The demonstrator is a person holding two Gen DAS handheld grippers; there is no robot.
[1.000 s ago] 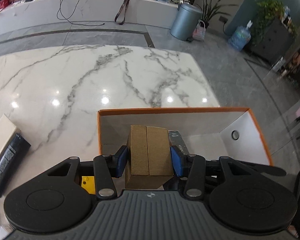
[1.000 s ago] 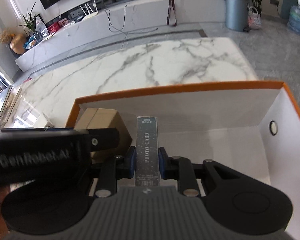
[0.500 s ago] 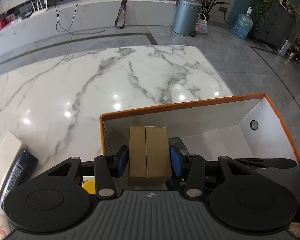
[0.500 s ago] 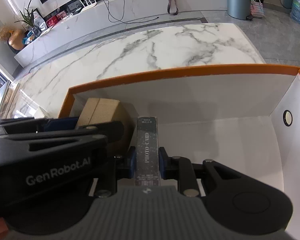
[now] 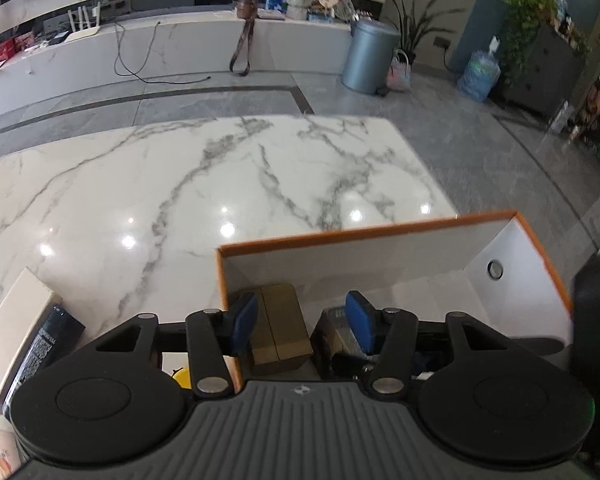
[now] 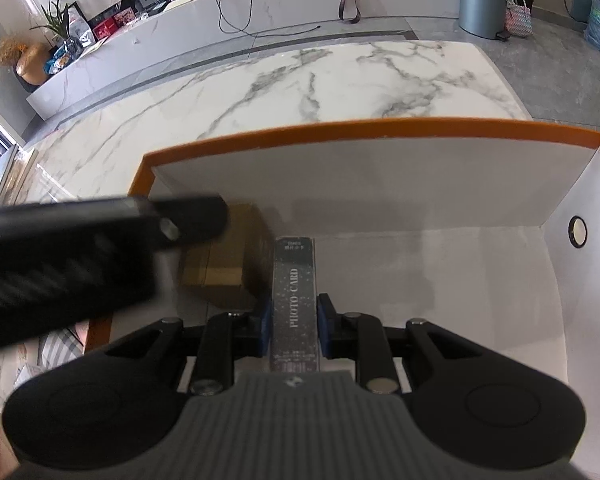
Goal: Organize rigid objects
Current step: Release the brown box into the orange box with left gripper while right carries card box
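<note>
While its jaws are opening, the left gripper [image 5: 302, 322] has the brown carton [image 5: 278, 328] between its blue pads [image 5: 244, 322] but no longer squeezed: the carton sits close against the pad at 9 o'clock, and a clear gap separates it from the pad at 3 o'clock. The carton rests on the floor of the tray [image 5: 364, 232], in its left end by the orange-edged wall. Behind the 3 o'clock pad lies a dark pack [image 5: 334, 332], partly hidden.

The right gripper [image 6: 294, 324] is clamped on a slim grey box [image 6: 294, 300] lettered PHOTO·CARD, which runs from the pads toward 12 o'clock, its far end over the white tray [image 6: 380, 128] floor. At 10 o'clock from those pads stands the carton [image 6: 228, 264], just beside the box; whether they touch I cannot tell. The blurred black body of the left gripper [image 6: 100, 256] crosses that view from 9 o'clock, over the carton's left part. The tray stands on a marble table [image 5: 180, 200].
</note>
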